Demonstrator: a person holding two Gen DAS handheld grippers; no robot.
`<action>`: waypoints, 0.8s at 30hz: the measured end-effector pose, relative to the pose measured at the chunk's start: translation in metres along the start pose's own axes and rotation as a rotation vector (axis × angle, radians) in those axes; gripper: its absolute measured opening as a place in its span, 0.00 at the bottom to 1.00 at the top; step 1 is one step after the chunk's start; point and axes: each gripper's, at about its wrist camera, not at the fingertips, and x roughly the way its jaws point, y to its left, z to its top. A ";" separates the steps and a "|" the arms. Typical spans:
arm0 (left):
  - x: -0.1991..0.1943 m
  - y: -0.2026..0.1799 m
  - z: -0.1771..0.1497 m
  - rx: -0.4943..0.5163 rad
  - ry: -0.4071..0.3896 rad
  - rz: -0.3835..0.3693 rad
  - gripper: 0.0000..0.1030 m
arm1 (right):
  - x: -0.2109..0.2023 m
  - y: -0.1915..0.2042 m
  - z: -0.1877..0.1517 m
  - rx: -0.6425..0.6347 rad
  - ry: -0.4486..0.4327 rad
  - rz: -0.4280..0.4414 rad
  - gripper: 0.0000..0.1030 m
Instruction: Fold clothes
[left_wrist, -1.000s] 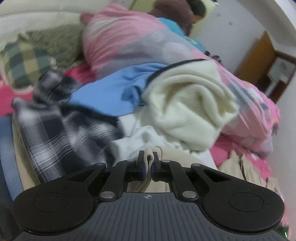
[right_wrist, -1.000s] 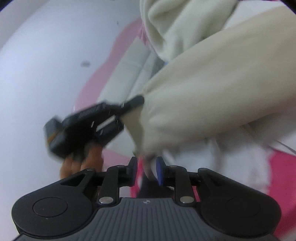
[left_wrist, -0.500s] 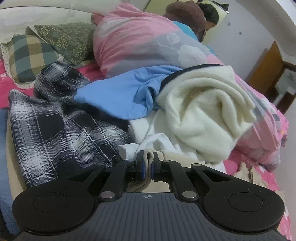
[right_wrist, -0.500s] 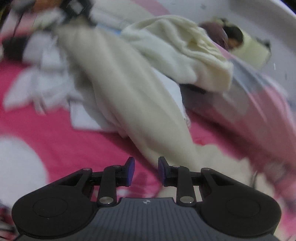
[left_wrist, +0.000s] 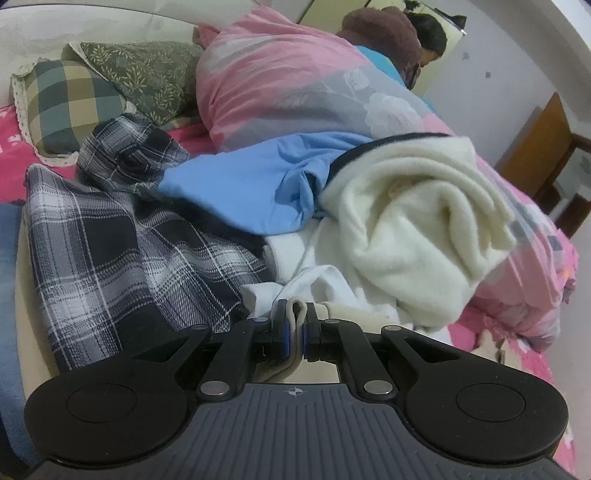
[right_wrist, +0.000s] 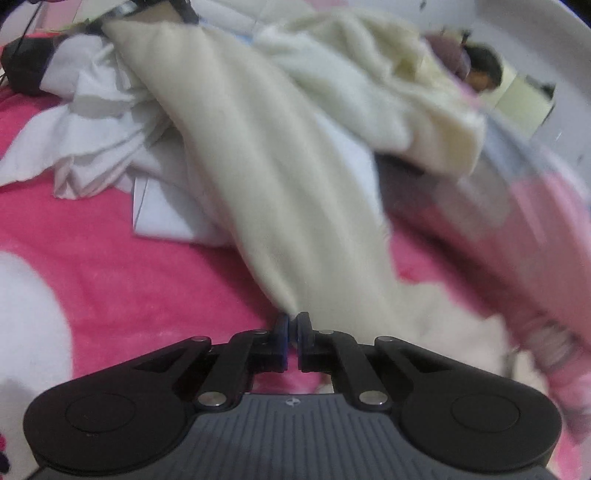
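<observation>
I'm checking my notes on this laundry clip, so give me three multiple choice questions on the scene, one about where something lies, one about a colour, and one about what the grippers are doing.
1. Where does the blue garment lie?
A. Between the plaid shirt and the fluffy cream blanket
B. On the floor
C. Over the checked pillow

2. What colour is the bed cover under the clothes?
A. Green
B. Pink with white patches
C. Black

3. What are the two grippers doing?
A. Both open and empty
B. Only the left one grips
C. Both shut on the beige garment

Answers: 1 A, blue cloth shows between plaid and cream. 2 B, the right wrist view shows pink cover with white patches. 3 C, the left gripper pinches a beige fold and the right gripper pinches the cloth's lower end.
</observation>
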 end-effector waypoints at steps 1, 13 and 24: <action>0.001 -0.001 -0.001 0.003 0.001 0.004 0.04 | 0.005 -0.001 0.000 0.014 0.016 0.022 0.04; -0.032 -0.004 -0.011 0.039 -0.072 0.053 0.24 | -0.044 -0.030 -0.015 0.246 -0.039 0.179 0.43; -0.093 -0.080 -0.046 0.247 -0.320 0.114 0.35 | -0.111 -0.081 -0.058 0.675 -0.154 0.374 0.43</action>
